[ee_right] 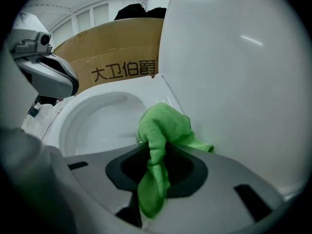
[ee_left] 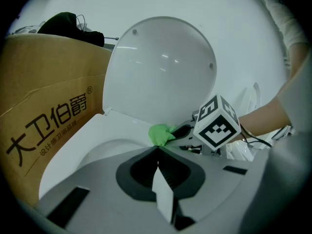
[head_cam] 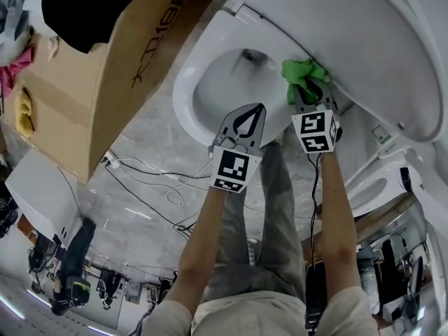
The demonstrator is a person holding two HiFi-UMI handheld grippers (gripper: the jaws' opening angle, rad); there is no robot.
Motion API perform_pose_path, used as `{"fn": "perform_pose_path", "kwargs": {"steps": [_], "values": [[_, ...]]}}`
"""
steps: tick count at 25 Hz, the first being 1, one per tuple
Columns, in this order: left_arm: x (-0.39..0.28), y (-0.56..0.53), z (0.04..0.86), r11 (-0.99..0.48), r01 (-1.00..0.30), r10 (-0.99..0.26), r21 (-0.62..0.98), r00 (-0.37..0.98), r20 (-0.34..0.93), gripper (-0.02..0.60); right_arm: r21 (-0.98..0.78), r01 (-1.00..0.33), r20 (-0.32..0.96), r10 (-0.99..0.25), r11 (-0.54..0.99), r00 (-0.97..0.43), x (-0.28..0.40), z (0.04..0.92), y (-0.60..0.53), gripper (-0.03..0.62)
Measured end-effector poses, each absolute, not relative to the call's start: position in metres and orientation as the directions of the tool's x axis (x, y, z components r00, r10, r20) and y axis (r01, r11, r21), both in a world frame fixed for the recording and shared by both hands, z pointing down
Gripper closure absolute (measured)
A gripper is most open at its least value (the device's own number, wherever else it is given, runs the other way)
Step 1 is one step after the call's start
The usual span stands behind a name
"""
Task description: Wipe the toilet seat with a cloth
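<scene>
The right gripper's (ee_right: 157,147) jaws are clamped on a green cloth (ee_right: 163,123). One tail of it hangs back between them, and the bunched end bulges out past the tips. That bunch lies on the rear right part of the white toilet seat (ee_right: 146,89), at the foot of the raised lid (ee_right: 234,72). No view shows whether the cloth touches the lid.

The left gripper's (ee_left: 157,148) jaws are closed tip to tip with nothing between them. In the head view it hovers over the near edge of the bowl (head_cam: 227,79), just beside the right gripper and apart from the cloth. The lid rises close behind the cloth on one side, and the bowl drops away on the other.

The bowl shows a dark opening at its back in the head view. A cardboard box (head_cam: 91,89) printed with characters stands just beside the toilet, with a black garment (head_cam: 84,5) on top of it.

Only the head view shows the grey floor (head_cam: 140,215) with cables (head_cam: 147,180) trailing across it. It also shows yellow (head_cam: 24,110) and pink (head_cam: 17,65) rags beyond the box, and the person's trousers below the grippers. The left gripper view takes in the right gripper's marker cube (ee_left: 217,123) and the forearm behind it. The right gripper view catches the left gripper at its upper left edge.
</scene>
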State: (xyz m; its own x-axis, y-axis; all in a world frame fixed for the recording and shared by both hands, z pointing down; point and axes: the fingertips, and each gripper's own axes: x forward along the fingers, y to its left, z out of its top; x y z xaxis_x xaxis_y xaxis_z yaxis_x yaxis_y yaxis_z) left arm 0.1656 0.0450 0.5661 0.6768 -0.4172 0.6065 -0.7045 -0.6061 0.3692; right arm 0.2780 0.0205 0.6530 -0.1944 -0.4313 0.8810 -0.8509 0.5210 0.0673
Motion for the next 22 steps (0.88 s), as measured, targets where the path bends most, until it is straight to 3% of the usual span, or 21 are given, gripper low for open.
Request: {"fn": "perform_pose_path", "kwargs": {"steps": [22], "values": [[0.122,0.011,0.565,-0.525,-0.753,-0.488,0.397,0.648,0.584,0.569,0.116,-0.789,0.879,-0.433,0.604,-0.202,0.238,0.653,-0.034,0.497]]}}
